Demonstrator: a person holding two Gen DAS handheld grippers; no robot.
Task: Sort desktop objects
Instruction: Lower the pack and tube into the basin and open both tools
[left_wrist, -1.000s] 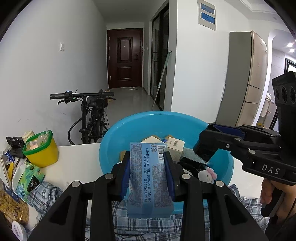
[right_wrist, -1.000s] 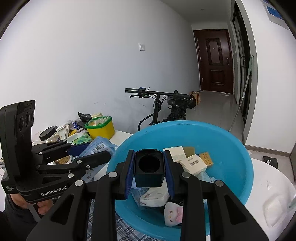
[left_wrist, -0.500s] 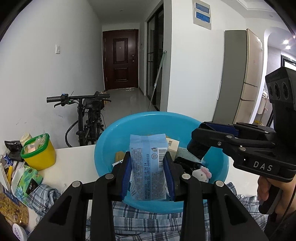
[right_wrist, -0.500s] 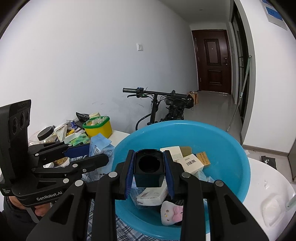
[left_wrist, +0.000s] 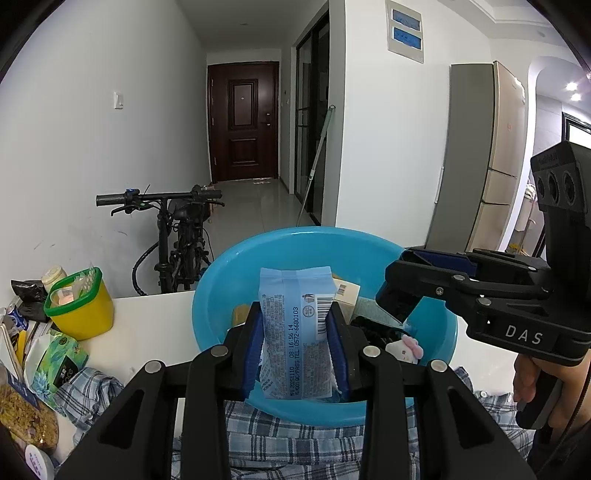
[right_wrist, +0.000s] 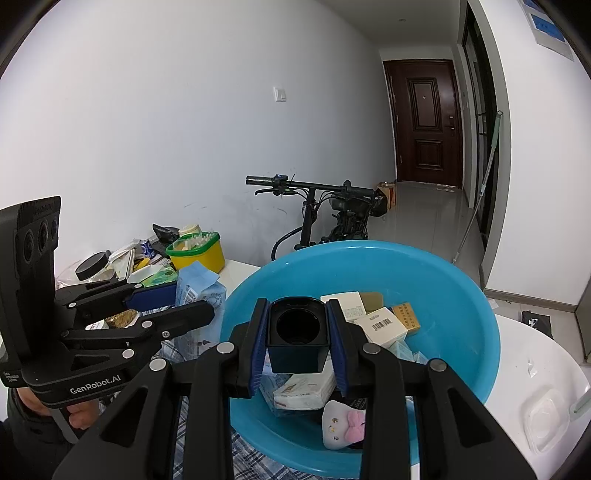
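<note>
Hovering over the blue basin (left_wrist: 236, 273), the left claw (left_wrist: 295, 350) clenches an upright blue packet (left_wrist: 293, 332) at the near rim; the right claw (right_wrist: 297, 339) grips a black holder (right_wrist: 297, 338) above its middle.

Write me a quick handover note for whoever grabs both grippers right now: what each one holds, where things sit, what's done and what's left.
Left gripper: shut on the light blue packet, held upright over the near rim of the blue basin.
Right gripper: shut on the black square cup, above the basin.
Done: small boxes, a tissue pack and a pink-and-white plush lie in the basin.
Left: release both items, then probably clear the clutter beside the yellow tub at the table's left end.
</note>
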